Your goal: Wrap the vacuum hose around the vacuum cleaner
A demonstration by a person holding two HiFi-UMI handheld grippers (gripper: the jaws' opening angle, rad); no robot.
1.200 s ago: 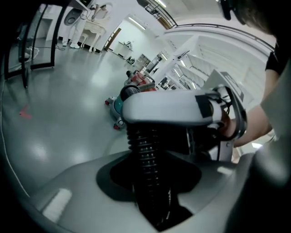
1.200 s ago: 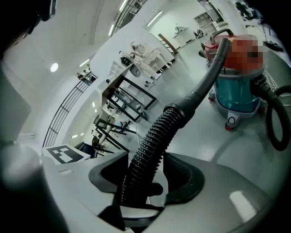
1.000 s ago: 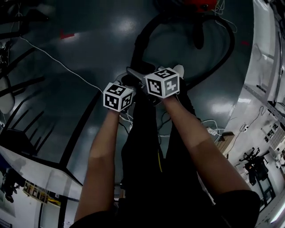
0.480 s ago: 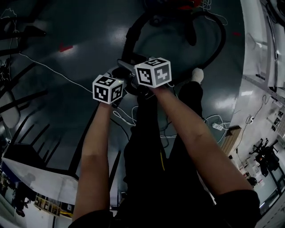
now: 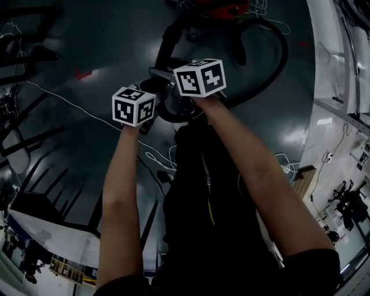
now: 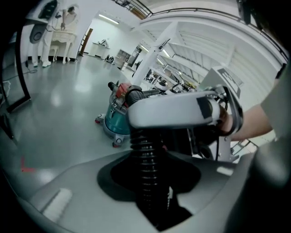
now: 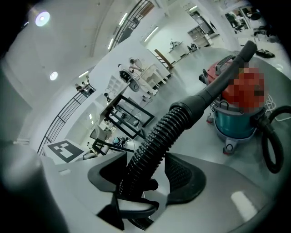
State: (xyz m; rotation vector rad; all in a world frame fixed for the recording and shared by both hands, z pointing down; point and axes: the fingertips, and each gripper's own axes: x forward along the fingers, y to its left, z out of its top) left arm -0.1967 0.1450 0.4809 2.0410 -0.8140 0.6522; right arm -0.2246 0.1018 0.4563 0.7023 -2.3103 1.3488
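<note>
Overhead, vacuum cleaner [image 5: 228, 7] cut off, hose [image 5: 285, 51] partly hidden.

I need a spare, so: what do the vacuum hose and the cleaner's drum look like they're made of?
The hose looks like flexible black plastic, slightly shiny: evenly ribbed and curving, ending in a smooth, stiffer-looking cuff. The drum looks like glossy teal plastic from its smooth highlights, though painted metal can't be ruled out.
</note>
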